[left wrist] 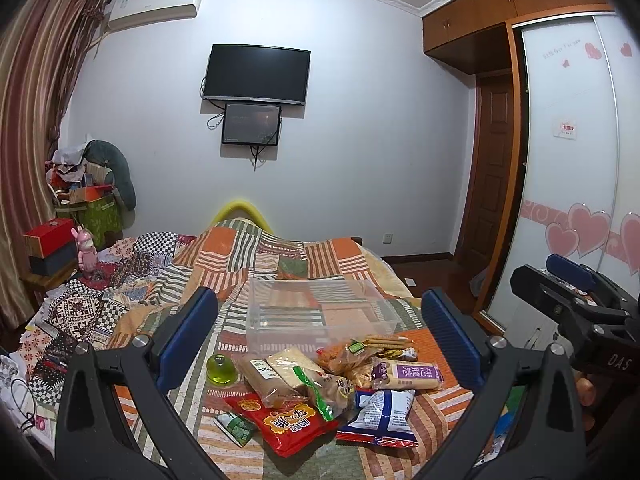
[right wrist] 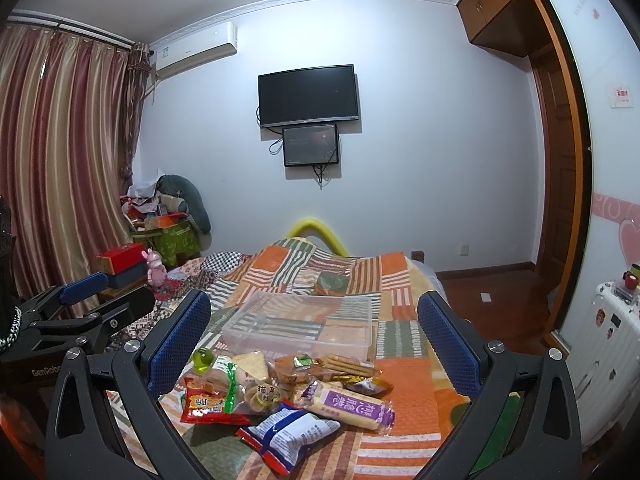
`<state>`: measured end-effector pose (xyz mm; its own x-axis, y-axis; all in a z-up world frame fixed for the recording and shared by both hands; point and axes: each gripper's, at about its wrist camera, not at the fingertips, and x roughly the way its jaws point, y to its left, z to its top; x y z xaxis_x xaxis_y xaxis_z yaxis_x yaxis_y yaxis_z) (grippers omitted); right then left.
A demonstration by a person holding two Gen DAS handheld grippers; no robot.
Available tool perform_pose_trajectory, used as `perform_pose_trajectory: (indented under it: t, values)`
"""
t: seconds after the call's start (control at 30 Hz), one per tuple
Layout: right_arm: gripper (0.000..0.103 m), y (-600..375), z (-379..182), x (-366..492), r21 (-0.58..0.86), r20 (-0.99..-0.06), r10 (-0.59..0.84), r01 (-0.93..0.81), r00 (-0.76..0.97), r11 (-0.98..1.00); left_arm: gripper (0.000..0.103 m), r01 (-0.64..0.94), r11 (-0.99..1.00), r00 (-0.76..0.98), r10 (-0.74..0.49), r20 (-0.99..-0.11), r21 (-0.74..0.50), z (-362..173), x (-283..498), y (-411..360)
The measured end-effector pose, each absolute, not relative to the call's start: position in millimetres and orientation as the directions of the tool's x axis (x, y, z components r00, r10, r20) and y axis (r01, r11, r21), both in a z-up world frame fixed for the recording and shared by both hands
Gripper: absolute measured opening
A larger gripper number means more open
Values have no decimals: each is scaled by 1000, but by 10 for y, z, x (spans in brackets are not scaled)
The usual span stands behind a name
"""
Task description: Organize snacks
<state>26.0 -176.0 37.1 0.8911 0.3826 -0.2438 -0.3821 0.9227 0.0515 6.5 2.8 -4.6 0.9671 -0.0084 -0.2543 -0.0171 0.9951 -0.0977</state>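
Observation:
A pile of snack packets lies on the patchwork bedspread (left wrist: 256,256): a red packet (left wrist: 286,420), a blue-and-white bag (left wrist: 382,410), a purple-labelled roll (left wrist: 406,376), a bread pack (left wrist: 276,376) and a green jelly cup (left wrist: 221,369). Behind them stands an empty clear plastic bin (left wrist: 316,316). My left gripper (left wrist: 320,336) is open above the pile and holds nothing. My right gripper (right wrist: 316,340) is open above the same pile (right wrist: 288,396), in front of the bin (right wrist: 300,324). Each gripper shows at the edge of the other's view.
A cluttered side table with a red box (left wrist: 48,236) and a pink toy (left wrist: 86,252) stands left of the bed. A wardrobe with heart stickers (left wrist: 580,160) is on the right. A white suitcase (right wrist: 604,360) stands at the bed's right.

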Motion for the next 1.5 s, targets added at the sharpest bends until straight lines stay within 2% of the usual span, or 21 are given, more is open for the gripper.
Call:
perform_pose_trajectory:
  t: [0.47, 0.67, 0.77, 0.9, 1.0, 1.33, 1.5]
  values:
    - [103, -1771, 277, 332, 65, -271, 382, -379, 884, 923, 102, -13, 997, 967, -8, -256, -80, -66, 67, 46]
    - [95, -1787, 172, 422, 91, -326, 406, -399, 854, 912, 84, -5, 997, 953, -17, -304, -71, -151, 157, 93]
    - [88, -1783, 73, 485, 90, -376, 406, -403, 833, 911, 76, -5, 998, 936, -17, -352, -59, -251, 232, 167]
    - [79, -1784, -150, 628, 111, -480, 406, -405, 778, 908, 70, -7, 998, 901, -22, -434, -67, -444, 366, 312]
    - [75, -1779, -301, 715, 128, -545, 405, -404, 735, 906, 70, -3, 997, 867, -37, -497, -80, -630, 464, 438]
    - [75, -1658, -745, 909, 160, -704, 399, -416, 587, 895, 70, 22, 994, 742, -86, -665, -104, -1271, 752, 590]
    - [75, -1514, -942, 997, 172, -752, 403, -435, 522, 884, 80, -1, 990, 688, -100, -719, -138, -1544, 934, 643]
